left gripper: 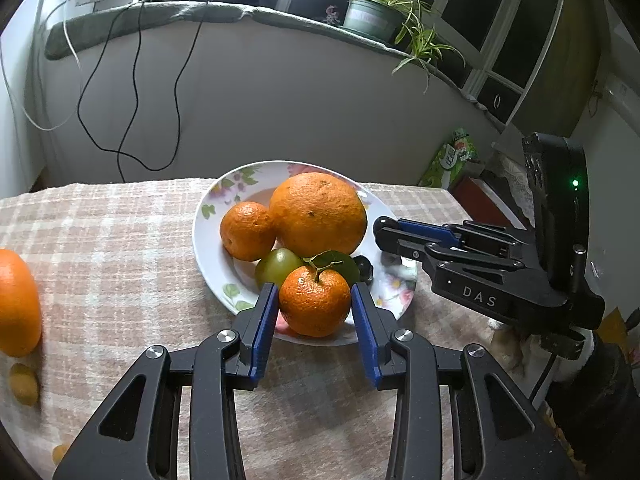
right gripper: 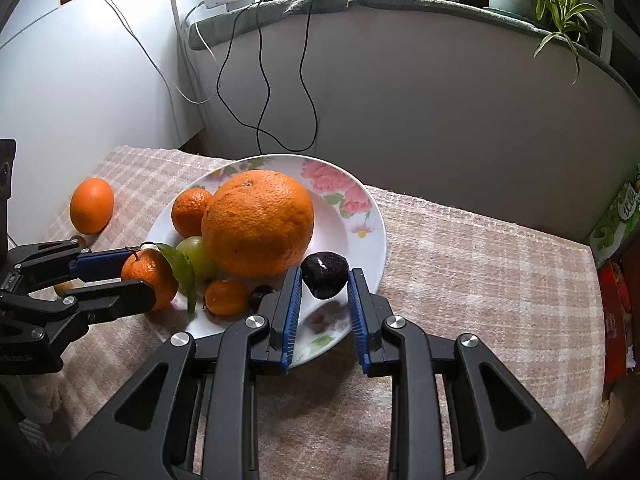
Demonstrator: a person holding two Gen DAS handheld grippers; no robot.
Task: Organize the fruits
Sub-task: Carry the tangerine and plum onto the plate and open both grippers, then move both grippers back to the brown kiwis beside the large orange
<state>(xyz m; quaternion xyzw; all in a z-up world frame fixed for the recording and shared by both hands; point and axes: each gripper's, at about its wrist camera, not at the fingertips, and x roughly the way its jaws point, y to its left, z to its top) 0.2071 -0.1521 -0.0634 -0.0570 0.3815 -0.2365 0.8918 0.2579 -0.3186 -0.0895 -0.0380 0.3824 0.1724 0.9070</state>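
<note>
Right now your left gripper [left gripper: 314, 300] pinches a small leafy orange tangerine [left gripper: 314, 300] over the near rim of the white floral china plate [right gripper: 360, 216], low in the left wrist frame. Your right gripper [right gripper: 324, 280] clamps a glossy dark oval fruit [right gripper: 324, 275] above that plate's near edge. Inside the plate sit a big round orange [right gripper: 258, 222], a second tangerine [right gripper: 190, 211], a green grape [right gripper: 198, 256], and a tiny orange kumquat [right gripper: 224, 298]. Another oval orange [right gripper: 91, 205] rests on the checked cloth at left.

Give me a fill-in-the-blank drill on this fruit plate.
1. The left gripper holds a small tangerine with a green ____ on its stem.
2. The right gripper holds a small ____ fruit.
3. The biggest orange sits on the floral ____.

Missing: leaf; dark; plate
</note>
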